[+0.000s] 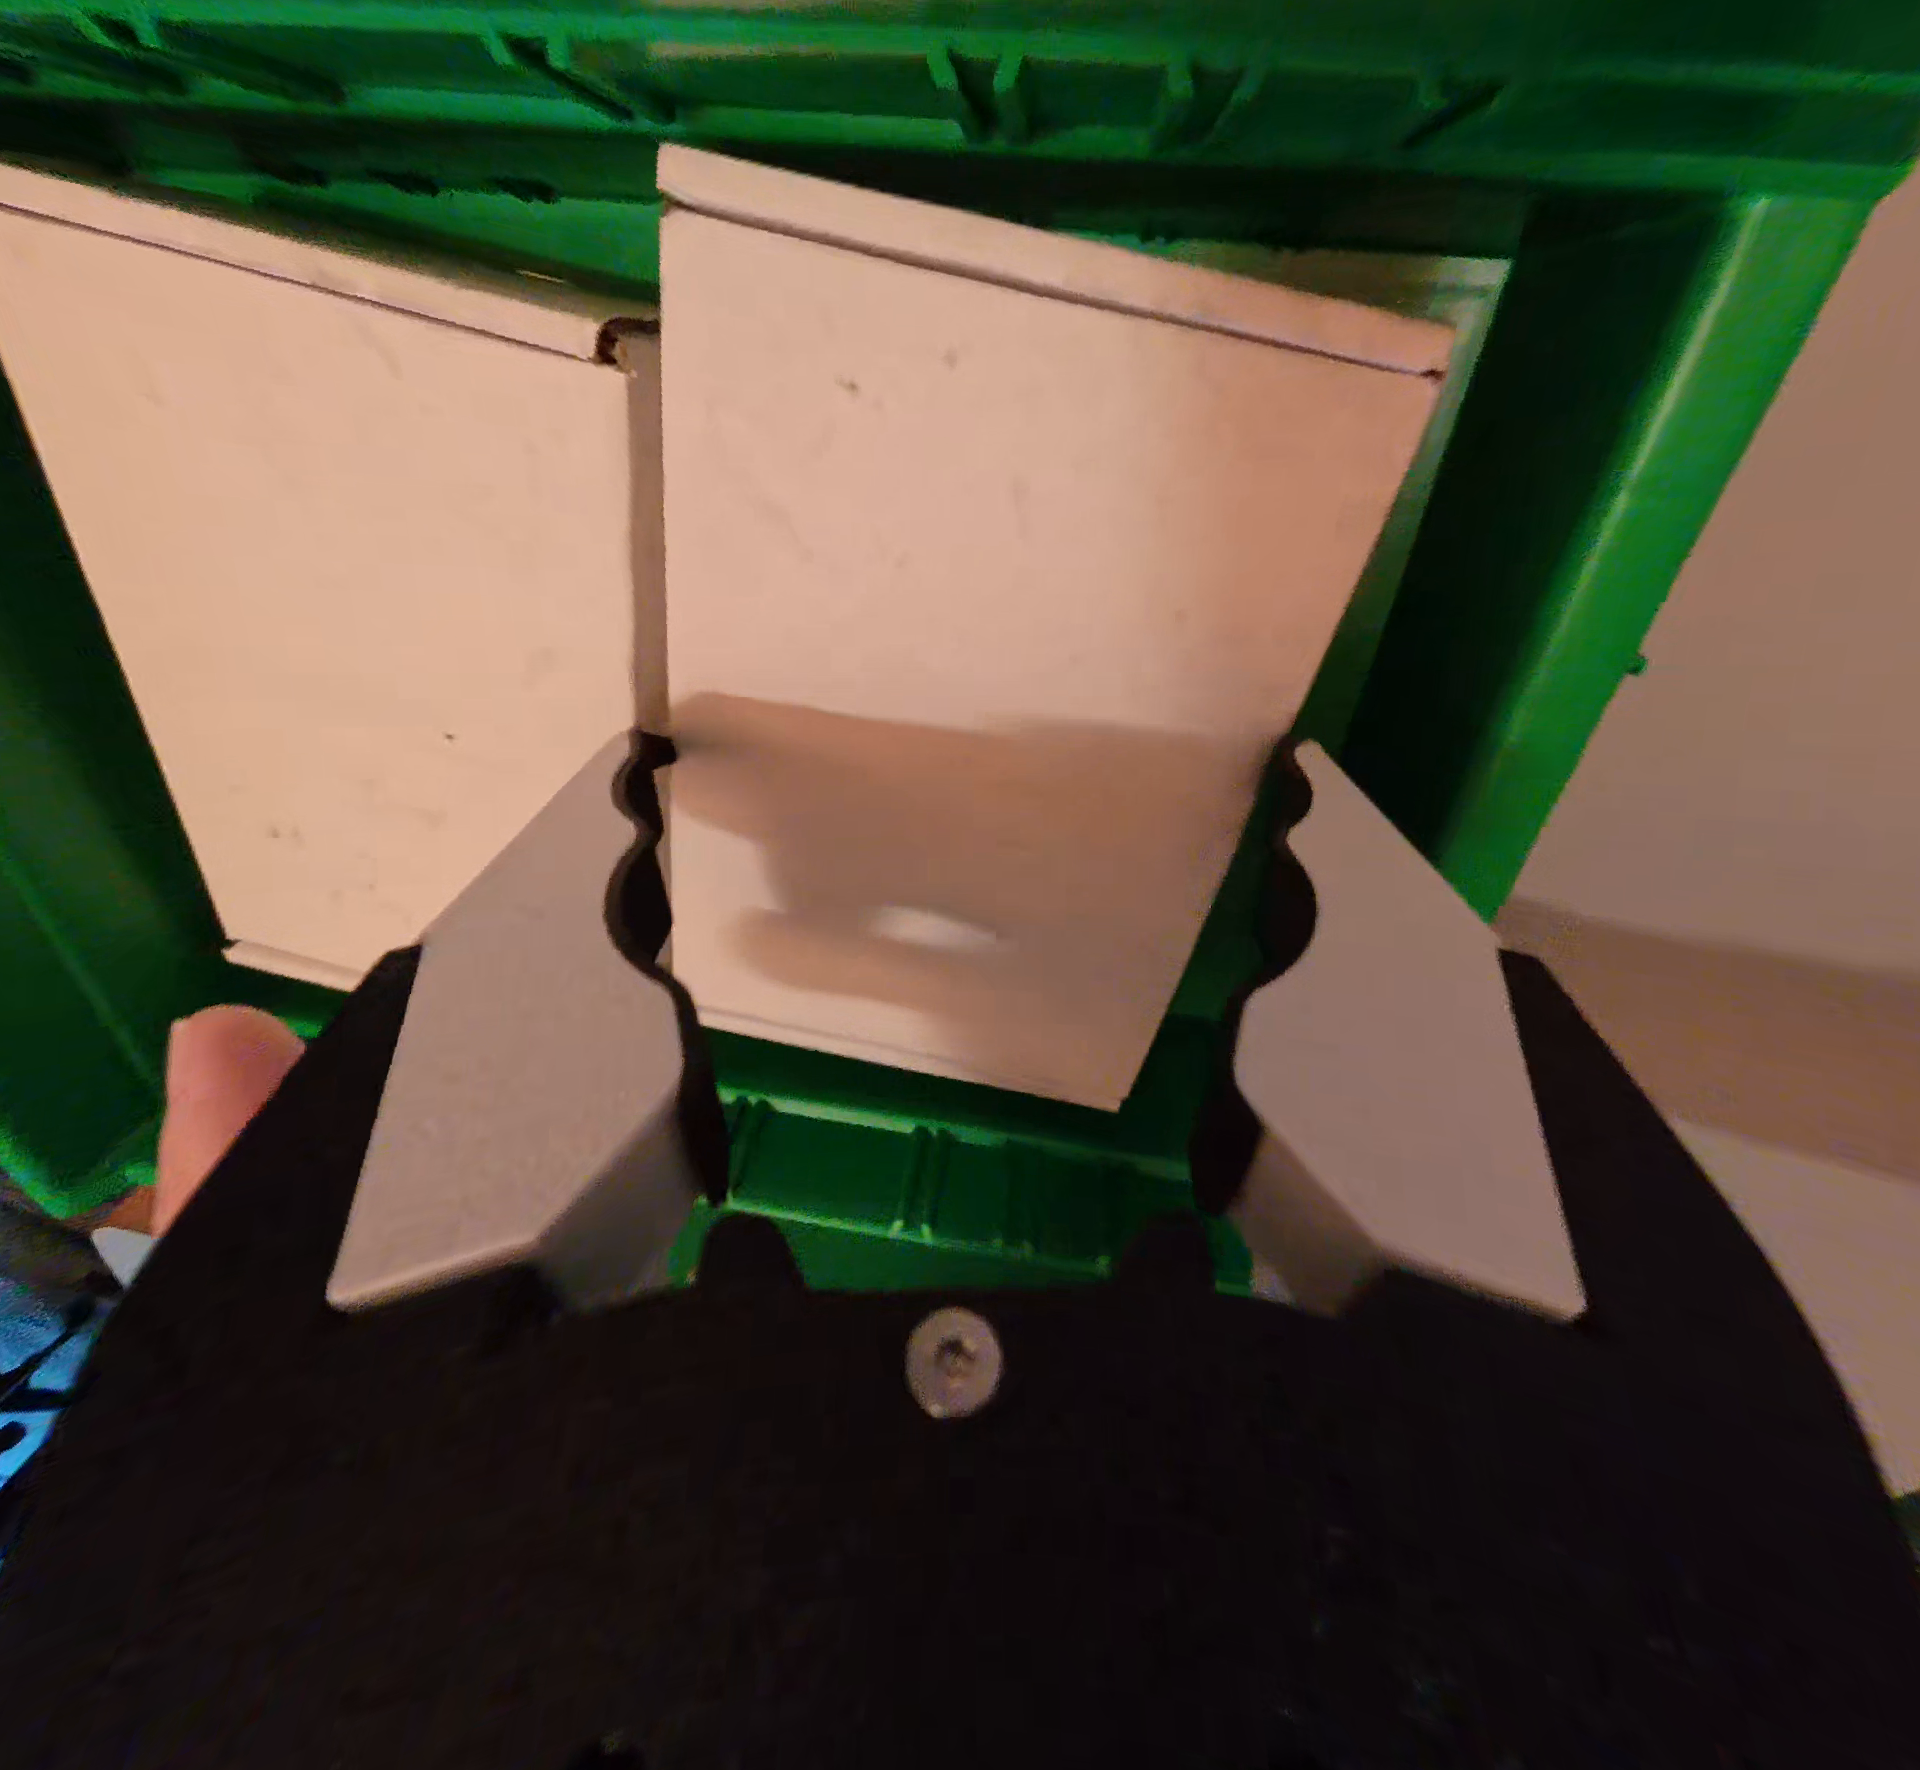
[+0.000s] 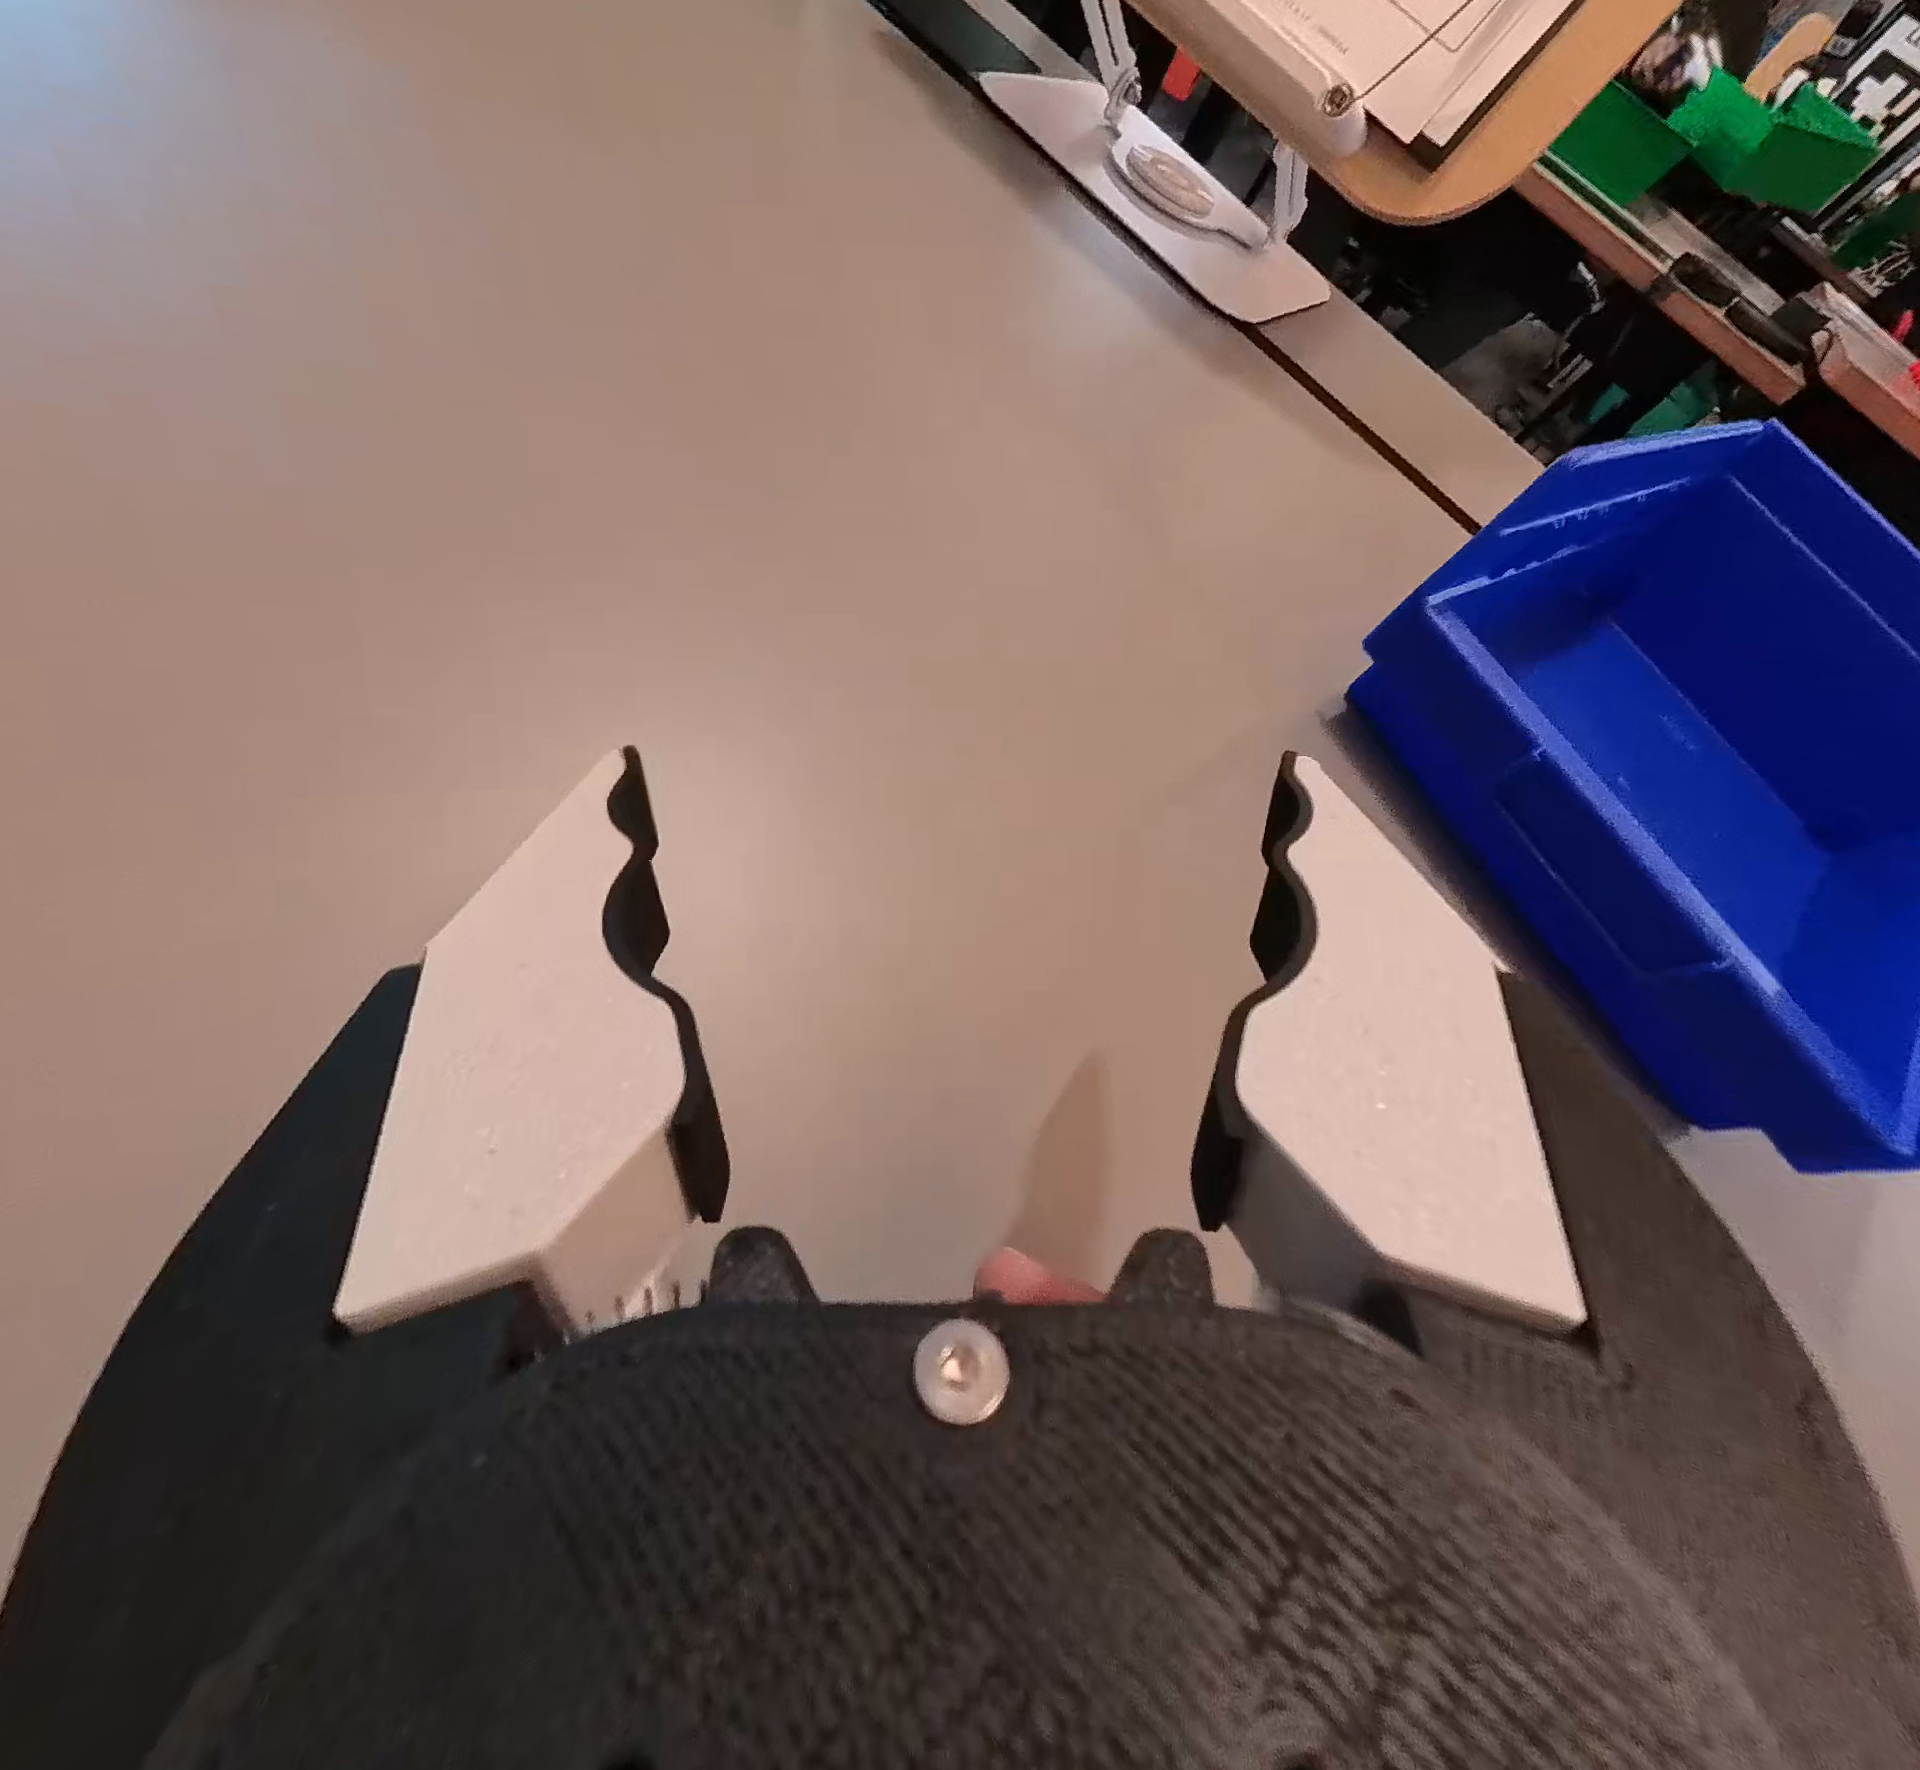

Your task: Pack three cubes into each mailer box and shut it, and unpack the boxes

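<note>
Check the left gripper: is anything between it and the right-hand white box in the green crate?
Nothing visible. The open left gripper already straddles the right-hand box in the green crate; a second box sits close on its left.

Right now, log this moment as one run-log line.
left gripper: open, astride right mailer box in green bin | right gripper: open, empty, over table
</note>
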